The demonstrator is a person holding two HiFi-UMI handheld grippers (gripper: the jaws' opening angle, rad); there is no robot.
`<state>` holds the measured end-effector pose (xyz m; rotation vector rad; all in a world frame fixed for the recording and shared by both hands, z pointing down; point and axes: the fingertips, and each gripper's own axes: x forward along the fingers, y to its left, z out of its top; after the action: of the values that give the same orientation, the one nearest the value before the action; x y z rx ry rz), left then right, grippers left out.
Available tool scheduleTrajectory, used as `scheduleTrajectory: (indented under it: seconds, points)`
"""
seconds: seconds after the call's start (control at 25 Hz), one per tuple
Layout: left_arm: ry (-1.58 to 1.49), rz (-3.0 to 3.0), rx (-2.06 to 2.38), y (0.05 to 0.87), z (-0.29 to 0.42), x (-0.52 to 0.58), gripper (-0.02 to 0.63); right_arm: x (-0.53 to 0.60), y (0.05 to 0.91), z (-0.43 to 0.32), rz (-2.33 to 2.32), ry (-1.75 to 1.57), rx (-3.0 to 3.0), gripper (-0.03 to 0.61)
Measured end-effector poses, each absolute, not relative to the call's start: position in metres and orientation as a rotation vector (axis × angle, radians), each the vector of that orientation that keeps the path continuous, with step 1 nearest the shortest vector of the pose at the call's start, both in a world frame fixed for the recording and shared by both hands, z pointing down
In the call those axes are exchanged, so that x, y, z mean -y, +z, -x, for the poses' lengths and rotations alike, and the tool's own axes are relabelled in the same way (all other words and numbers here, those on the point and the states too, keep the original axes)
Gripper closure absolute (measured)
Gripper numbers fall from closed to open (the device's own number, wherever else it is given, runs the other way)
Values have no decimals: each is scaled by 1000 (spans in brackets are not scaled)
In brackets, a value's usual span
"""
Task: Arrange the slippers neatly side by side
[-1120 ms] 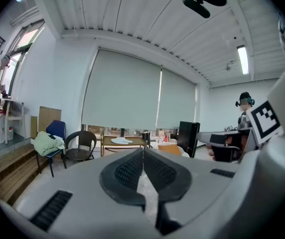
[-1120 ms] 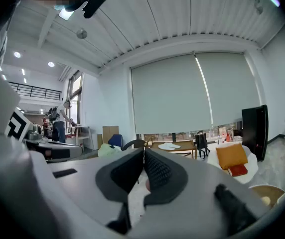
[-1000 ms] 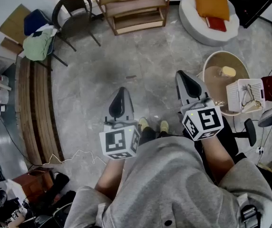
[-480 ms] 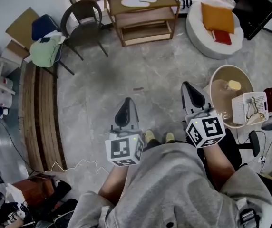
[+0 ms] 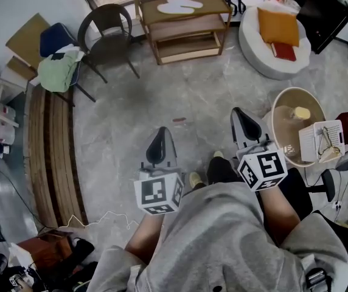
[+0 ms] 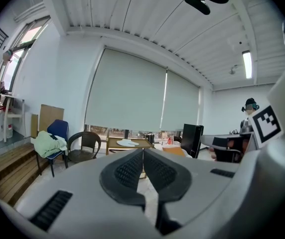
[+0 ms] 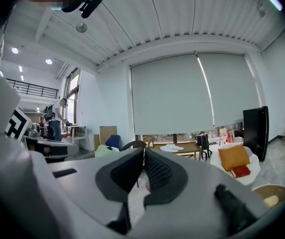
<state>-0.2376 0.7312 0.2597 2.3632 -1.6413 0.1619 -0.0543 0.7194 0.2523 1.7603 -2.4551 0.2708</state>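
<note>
A pair of white slippers lies on the top of a low wooden shelf at the far end of the floor. They show small in the left gripper view, slippers, and in the right gripper view, slippers. My left gripper and right gripper are held out over the grey floor, well short of the shelf. Both point roughly level toward it. Each one's jaws are pressed together with nothing between them: left gripper, right gripper.
A dark wicker chair and a blue chair with green cloth stand left of the shelf. A wooden platform runs along the left. At right are a white pouf with an orange cushion, a round basin and a white basket.
The person has stepped forward: the shelf, chairs and pouf sit lower and nearer in the head view. One foot has swung ahead. Both grippers stay shut and empty.
</note>
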Motion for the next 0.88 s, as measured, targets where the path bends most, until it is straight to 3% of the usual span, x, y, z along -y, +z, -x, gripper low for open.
scheduleTrajectory:
  seconds: [0.52,0.88]
  points:
    - [154,-2378,1668,271,239,-668,598,-646,259,60,-1725,228,2492,554]
    - [202,-2350,1666,281,204,-531,598,-508,285,19,-1711,276,2449,554]
